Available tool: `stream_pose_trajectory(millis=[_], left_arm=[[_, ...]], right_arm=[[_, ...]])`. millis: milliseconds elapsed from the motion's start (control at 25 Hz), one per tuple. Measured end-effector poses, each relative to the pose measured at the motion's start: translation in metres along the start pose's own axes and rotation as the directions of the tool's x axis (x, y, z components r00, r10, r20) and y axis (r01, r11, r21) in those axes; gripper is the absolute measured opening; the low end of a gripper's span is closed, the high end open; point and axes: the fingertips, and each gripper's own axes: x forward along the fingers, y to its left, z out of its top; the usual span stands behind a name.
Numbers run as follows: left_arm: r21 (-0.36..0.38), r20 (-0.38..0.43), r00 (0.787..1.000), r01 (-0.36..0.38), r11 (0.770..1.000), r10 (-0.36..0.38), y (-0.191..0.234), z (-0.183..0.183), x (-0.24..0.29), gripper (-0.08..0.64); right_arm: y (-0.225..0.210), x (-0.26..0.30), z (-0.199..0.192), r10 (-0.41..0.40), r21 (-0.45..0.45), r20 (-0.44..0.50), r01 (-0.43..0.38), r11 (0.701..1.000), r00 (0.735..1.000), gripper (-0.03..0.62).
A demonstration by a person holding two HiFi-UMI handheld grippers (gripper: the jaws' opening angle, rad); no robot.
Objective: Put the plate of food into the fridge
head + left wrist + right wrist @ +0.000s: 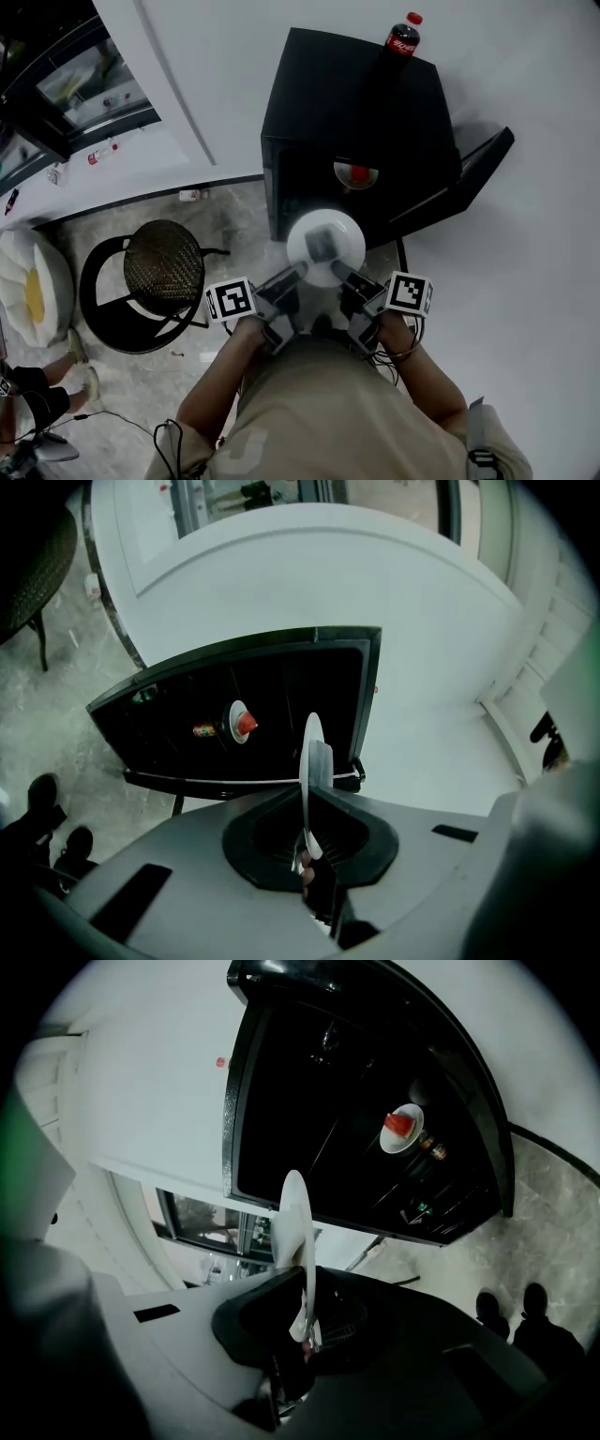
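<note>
I hold a white plate point(325, 246) level in front of a small black fridge point(356, 94) whose door point(469, 178) stands open to the right. A grey piece of food lies on the plate. My left gripper point(298, 273) is shut on the plate's near left rim, and my right gripper point(343, 274) is shut on its near right rim. The left gripper view shows the plate point(311, 757) edge-on between the jaws of the left gripper point(309, 803). In the right gripper view the plate point(296, 1227) is likewise clamped by the right gripper point(302, 1288). Inside the fridge sits another plate with red food point(356, 173).
A cola bottle point(403, 36) stands on top of the fridge. A black wicker stool point(161, 262) is on the stone floor to the left. A white and yellow cushion point(28, 281) lies at the far left. A white wall runs behind and to the right of the fridge.
</note>
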Motion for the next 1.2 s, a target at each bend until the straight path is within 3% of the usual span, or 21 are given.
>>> stream_pose_trajectory(millis=[120, 280, 640, 1000, 1200], left_arm=[[-0.071, -0.002, 1.000, 0.004, 0.997, -0.004, 0.003, 0.003, -0.001, 0.017], [-0.048, -0.013, 1.000, -0.009, 0.999, 0.009, 0.010, 0.013, -0.004, 0.017], [-0.141, 0.009, 1.000, -0.020, 0.990, 0.021, 0.023, 0.018, 0.003, 0.014], [-0.100, 0.070, 0.996, -0.041, 0.994, 0.048, 0.035, 0.032, 0.024, 0.012], [-0.143, 0.102, 0.993, -0.041, 0.989, 0.056, 0.043, 0.036, 0.040, 0.012]], right_arm=[[-0.001, 0.006, -0.001, -0.032, -0.025, 0.005, 0.032, 0.999, 0.999, 0.035], [-0.005, 0.013, 0.000, -0.061, -0.039, 0.022, 0.061, 0.997, 0.998, 0.036], [-0.012, 0.019, 0.010, -0.096, -0.076, -0.001, 0.095, 0.993, 0.995, 0.037], [-0.021, 0.020, 0.041, -0.102, -0.133, -0.052, 0.095, 0.987, 0.993, 0.049], [-0.030, 0.020, 0.060, -0.129, -0.165, -0.066, 0.116, 0.979, 0.989, 0.088]])
